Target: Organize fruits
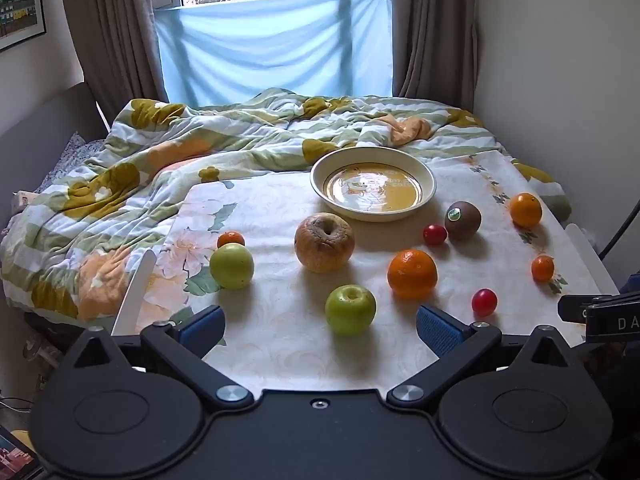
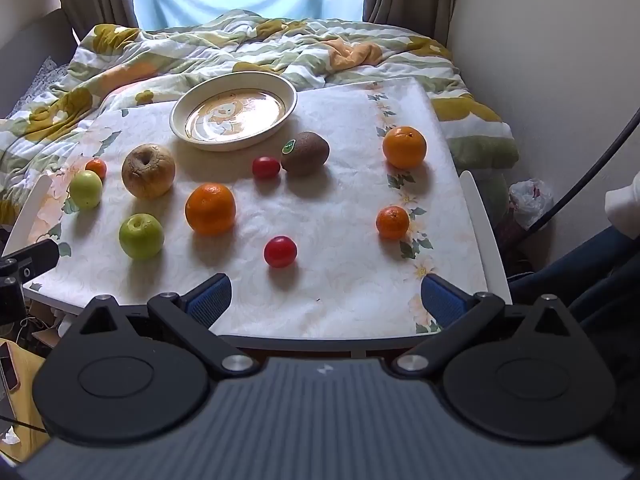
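Fruit lies scattered on a floral-covered table. An empty cream plate stands at the back. In front of it are a wrinkled brown apple, a kiwi, a big orange, two green apples, several small oranges and two red tomatoes. My left gripper stands open just short of the near green apple. My right gripper hangs open over the table's front edge, with nothing between its fingers.
A rumpled flowered quilt covers the bed behind and left of the table. Curtains and a blue cloth hang at the window. A wall is close on the right. The other gripper's black body shows at each view's edge.
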`<action>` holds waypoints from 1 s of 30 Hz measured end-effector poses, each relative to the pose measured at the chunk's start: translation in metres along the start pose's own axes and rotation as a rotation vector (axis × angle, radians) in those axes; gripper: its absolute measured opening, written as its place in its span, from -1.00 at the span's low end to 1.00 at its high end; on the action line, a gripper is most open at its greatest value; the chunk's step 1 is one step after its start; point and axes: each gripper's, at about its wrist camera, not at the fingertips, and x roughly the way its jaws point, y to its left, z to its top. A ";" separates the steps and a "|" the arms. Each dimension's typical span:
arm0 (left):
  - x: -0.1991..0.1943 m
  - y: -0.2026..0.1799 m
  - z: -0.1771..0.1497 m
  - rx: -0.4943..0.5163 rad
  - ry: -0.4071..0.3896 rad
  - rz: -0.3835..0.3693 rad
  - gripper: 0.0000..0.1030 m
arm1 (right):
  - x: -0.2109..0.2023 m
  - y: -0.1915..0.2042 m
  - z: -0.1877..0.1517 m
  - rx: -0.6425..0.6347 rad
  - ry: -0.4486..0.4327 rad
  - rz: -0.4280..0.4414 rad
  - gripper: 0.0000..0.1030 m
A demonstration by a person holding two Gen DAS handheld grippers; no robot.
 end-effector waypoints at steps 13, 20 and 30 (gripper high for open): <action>0.003 0.004 0.003 -0.031 0.008 -0.010 1.00 | 0.003 0.003 0.002 -0.001 -0.008 0.013 1.00; 0.004 0.005 0.003 -0.023 0.010 0.000 1.00 | 0.002 0.004 0.003 0.002 -0.007 0.013 1.00; 0.006 0.005 0.004 -0.026 0.014 -0.004 1.00 | 0.005 0.005 0.003 0.000 0.000 0.017 1.00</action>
